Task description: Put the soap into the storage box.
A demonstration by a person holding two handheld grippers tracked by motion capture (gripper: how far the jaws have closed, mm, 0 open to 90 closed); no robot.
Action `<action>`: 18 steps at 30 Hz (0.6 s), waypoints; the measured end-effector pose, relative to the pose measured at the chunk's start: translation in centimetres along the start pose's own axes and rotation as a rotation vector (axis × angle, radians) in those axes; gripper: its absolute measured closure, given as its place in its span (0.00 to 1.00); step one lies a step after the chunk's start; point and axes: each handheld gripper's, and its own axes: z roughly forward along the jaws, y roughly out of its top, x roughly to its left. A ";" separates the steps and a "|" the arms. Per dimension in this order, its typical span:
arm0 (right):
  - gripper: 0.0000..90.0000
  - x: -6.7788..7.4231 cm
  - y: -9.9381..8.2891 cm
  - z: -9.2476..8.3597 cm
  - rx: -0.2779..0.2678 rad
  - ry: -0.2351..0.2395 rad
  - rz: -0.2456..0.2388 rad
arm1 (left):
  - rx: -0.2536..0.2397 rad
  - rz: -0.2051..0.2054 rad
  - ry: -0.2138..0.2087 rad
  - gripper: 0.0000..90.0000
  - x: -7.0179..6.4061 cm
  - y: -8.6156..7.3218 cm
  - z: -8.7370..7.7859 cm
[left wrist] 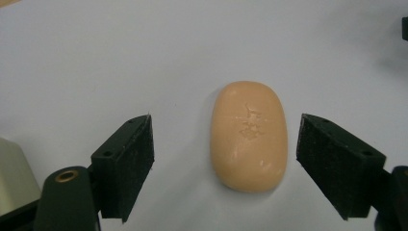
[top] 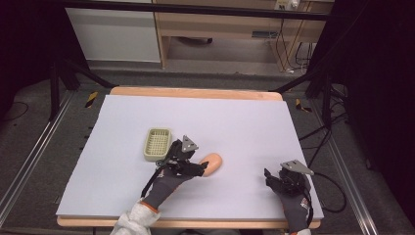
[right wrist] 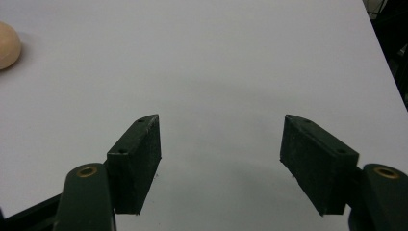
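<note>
An oval peach-coloured soap bar (top: 211, 163) lies flat on the white table sheet, right of a cream slotted soap dish (top: 157, 144). My left gripper (top: 198, 168) is at the soap, open. In the left gripper view the soap (left wrist: 248, 135) lies between its two jaws, nearer the right one, touching neither, and my left gripper (left wrist: 223, 168) is low over the sheet. My right gripper (top: 272, 178) rests open near the front right of the table. In the right gripper view that gripper (right wrist: 220, 161) holds nothing, and the soap (right wrist: 7, 44) peeks in at the upper left edge.
The white sheet (top: 195, 122) covers a wooden table with its front edge near the person's sleeves. A corner of the soap dish (left wrist: 14, 178) shows at the lower left of the left gripper view. Black frame legs and cables lie on the floor around the table.
</note>
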 end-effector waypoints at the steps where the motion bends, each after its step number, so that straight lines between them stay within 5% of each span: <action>1: 0.34 0.0 0.0 0.0 0.000 0.000 -0.001 | 0.003 0.003 0.000 0.22 0.0 0.0 0.1; 18: 0.34 0.0 0.0 0.1 0.000 0.001 0.003 | 0.059 0.026 -0.012 0.22 -0.6 0.2 2.1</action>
